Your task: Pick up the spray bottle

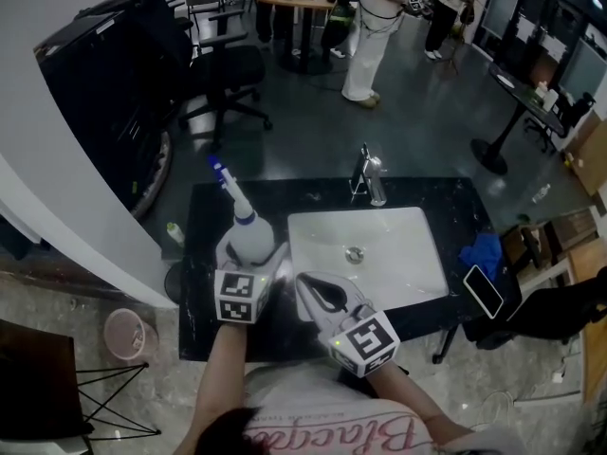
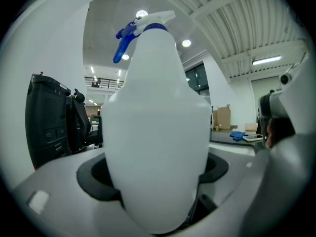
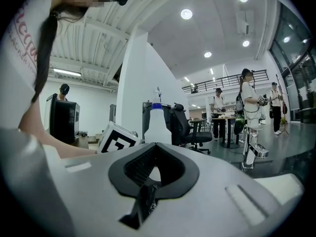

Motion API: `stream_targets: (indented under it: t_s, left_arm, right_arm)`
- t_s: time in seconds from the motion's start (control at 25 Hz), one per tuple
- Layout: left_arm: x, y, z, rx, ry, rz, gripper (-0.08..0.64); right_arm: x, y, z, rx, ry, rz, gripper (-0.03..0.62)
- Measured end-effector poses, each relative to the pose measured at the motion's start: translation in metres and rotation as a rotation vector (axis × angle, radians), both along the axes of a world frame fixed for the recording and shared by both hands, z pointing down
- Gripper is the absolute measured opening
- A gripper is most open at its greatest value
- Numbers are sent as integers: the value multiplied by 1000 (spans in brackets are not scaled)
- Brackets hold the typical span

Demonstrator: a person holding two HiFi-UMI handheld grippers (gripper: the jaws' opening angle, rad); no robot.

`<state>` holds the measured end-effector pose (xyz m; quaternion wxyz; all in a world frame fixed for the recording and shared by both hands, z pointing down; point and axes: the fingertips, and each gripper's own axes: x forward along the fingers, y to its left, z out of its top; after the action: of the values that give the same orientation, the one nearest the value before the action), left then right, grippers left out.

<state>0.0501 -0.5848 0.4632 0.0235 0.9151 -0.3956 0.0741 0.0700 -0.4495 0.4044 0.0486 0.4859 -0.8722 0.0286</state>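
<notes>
Open-plan office w/ a dark glossy floor, black swivel chairs [image 1: 228,74] and ppl standing round a table further back. Nearest us, a black stone-look counter [image 1: 446,207] carries a white rectangular sink basin [image 1: 403,254] w/ a chrome tap [image 1: 372,180] at its far rim. On the counter's right end we see a crumpled blue cloth [image 1: 484,252] and, just beside it, a flat phone w/ a pale edge [image 1: 483,290].

The white plastic spray bottle w/ blue trigger head [image 1: 248,235] stands upright on the counter, just left of the basin. The left gripper [image 1: 252,259] has its jaws wide apart w/ the bottle's fat body deep between them. In the left gripper view the bottle fills the gap, black pads just beside its flanks.

The right gripper [image 1: 311,285] hangs over the basin's near-left corner, jaws together, nothing in them. In the right gripper view we see the bottle beyond its tips, apart from them.
</notes>
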Motion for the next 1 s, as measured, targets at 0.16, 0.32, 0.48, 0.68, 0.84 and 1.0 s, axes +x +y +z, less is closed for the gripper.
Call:
stream_targets:
  t_s: [0.16,0.32,0.48,0.68,0.84,1.0]
  left_arm:
    - [-13,21,-33,36,7,-11,417]
    - [-28,44,-66,88,38,-37,417]
    - [-37,67,-102,136,69,-41,417]
    - [-50,87,-124,179,82,-51,417]
    - [-52,95,-127,184,79,-48,417]
    - [-49,100,-127,189,68,-38,417]
  right_arm:
    - [-6,4,-1,2,3,-18,2]
    - [-11,11,-12,63,-31,-39,2]
    - [-15,18,-28,129,-65,-46,2]
    - [-22,25,-37,175,-36,-63,0]
    - [-26,33,-41,205,-18,-75,0]
    - [-27,36,-46,223,-24,-81,0]
